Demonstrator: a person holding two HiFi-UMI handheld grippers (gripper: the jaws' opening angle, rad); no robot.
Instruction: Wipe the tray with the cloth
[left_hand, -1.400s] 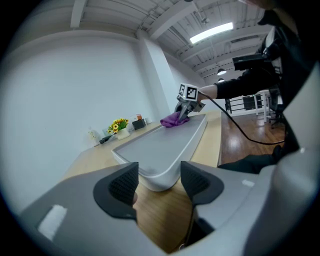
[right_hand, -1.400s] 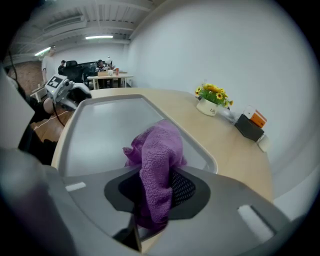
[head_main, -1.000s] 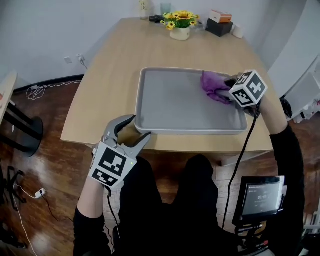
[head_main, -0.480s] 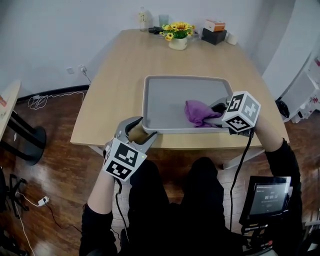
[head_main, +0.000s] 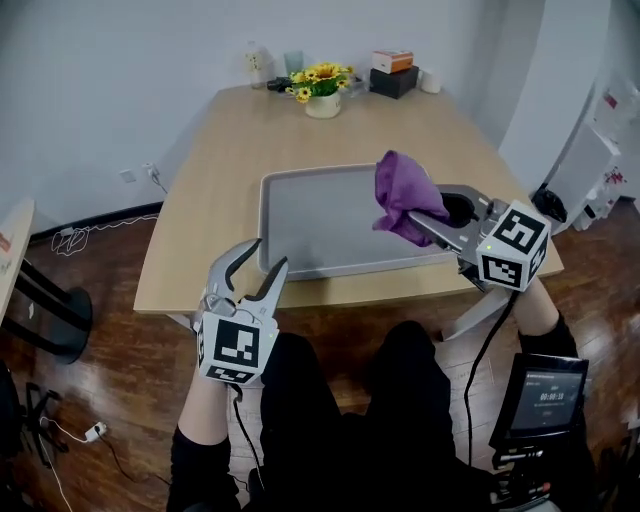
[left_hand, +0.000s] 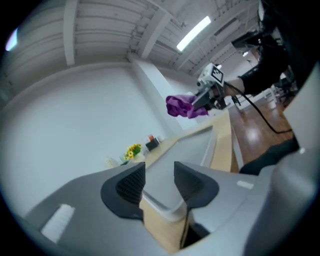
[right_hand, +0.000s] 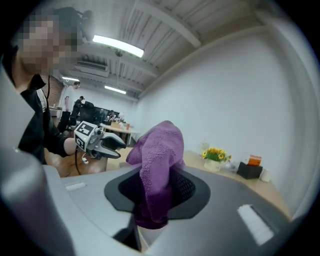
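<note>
Pinched in right gripper (head_main: 418, 226) fingers, above the tray (head_main: 320, 215) on the surface (head_main: 230, 150): purple cloth (head_main: 403, 195). Left gripper (head_main: 270, 252) fingers half apart, just narrowed, gripping nothing, tray corner just ahead.

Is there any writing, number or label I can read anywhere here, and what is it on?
Nothing can be read for sure.
Small screen at lower right: pale digits, too blurred to read.
Orange box at the table's far end: print too small to read.
Marker cubes: black-and-white squares only, no letters.
</note>
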